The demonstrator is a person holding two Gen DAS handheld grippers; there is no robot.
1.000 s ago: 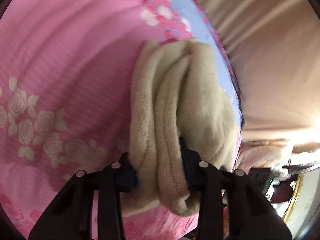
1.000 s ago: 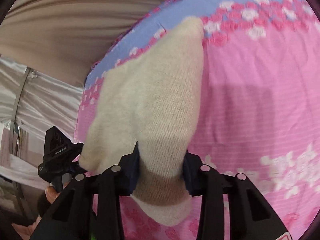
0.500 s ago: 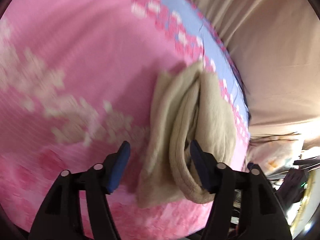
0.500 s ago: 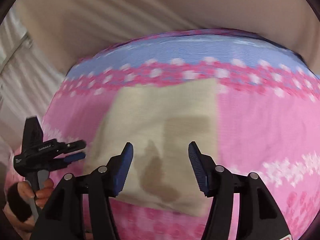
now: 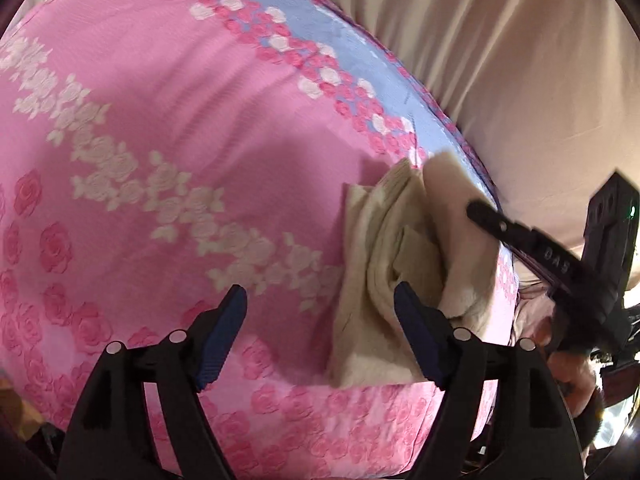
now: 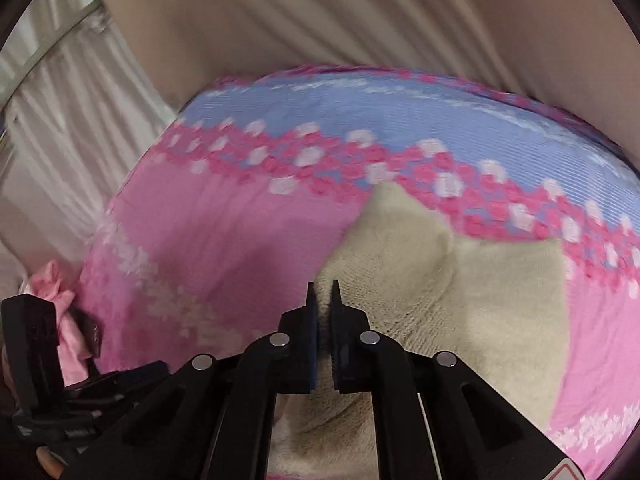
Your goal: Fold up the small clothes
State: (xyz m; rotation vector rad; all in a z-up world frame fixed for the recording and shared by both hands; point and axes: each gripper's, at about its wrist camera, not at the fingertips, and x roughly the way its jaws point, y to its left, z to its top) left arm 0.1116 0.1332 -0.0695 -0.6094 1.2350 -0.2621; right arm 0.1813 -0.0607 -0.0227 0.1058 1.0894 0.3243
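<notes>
A small cream knitted garment [image 5: 404,280] lies folded on the pink flowered bedspread [image 5: 160,120]. My left gripper [image 5: 320,332] is open and empty, just left of the garment, its right finger beside the cloth. In the right wrist view the garment [image 6: 480,300] lies to the right, with one corner lifted. My right gripper [image 6: 323,308] is shut on the garment's left edge. The right gripper also shows in the left wrist view [image 5: 520,236], over the garment's right side.
The bedspread has a blue band with pink roses [image 6: 400,120] along its far edge. Beige curtains [image 6: 320,12] hang behind the bed. White drapes [image 6: 60,120] and a pink bundle [image 6: 60,292] are at the left. The left gripper's body [image 6: 48,380] shows at lower left.
Both grippers let go of the garment and it dropped flat on the bedspread. The left gripper pulled back and stayed open. The right gripper then shut on the garment's left edge.
</notes>
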